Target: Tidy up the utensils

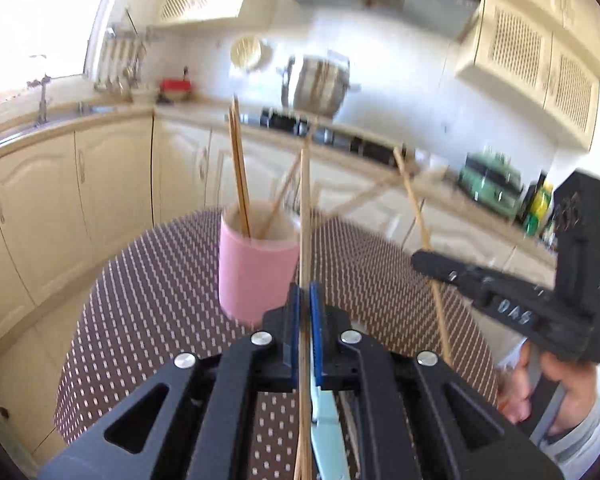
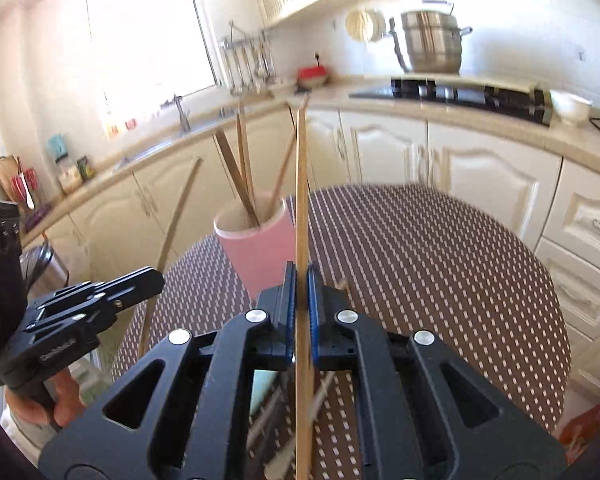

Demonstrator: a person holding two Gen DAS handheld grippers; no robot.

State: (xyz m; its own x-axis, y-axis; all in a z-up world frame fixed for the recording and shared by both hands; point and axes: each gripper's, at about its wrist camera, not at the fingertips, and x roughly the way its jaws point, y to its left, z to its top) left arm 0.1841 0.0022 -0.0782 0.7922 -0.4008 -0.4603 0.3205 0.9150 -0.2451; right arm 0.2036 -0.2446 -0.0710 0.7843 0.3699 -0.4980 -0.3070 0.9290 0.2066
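1. Clamping a thin bamboo chopstick (image 1: 305, 216) between its blue-padded black fingers, the left gripper (image 1: 304, 300) is holding it upright over the round table with the brown dotted cloth (image 1: 148, 300); the pads are pressing together on the stick with no gap showing.
2. Sitting just beyond that gripper's fingertips, the pink cylindrical cup with a white inside (image 1: 256, 264) is standing on the cloth and holding several more bamboo chopsticks (image 1: 240, 168) that are leaning out over its rim.
3. Gripping a second bamboo chopstick (image 2: 302, 192) in the same way, the right gripper (image 2: 300, 292) is keeping its pads squeezed on the stick, which is rising nearly straight up in the right wrist view.
4. Appearing in that view, the pink cup is standing close ahead and slightly left of the fingertips, and the stick is crossing in front of its right edge.
5. Lying under the left gripper, a pale blue flat object (image 1: 324, 424) is showing on the cloth; what it is cannot be told.
6. Showing at the right edge of the left wrist view, the person's hand (image 1: 556, 392) is wrapping around the right gripper's handle.
7. Running behind the table, cream kitchen cabinets (image 2: 452, 160) are carrying a counter with a steel pot (image 2: 430, 40) above a black hob (image 2: 460, 94).
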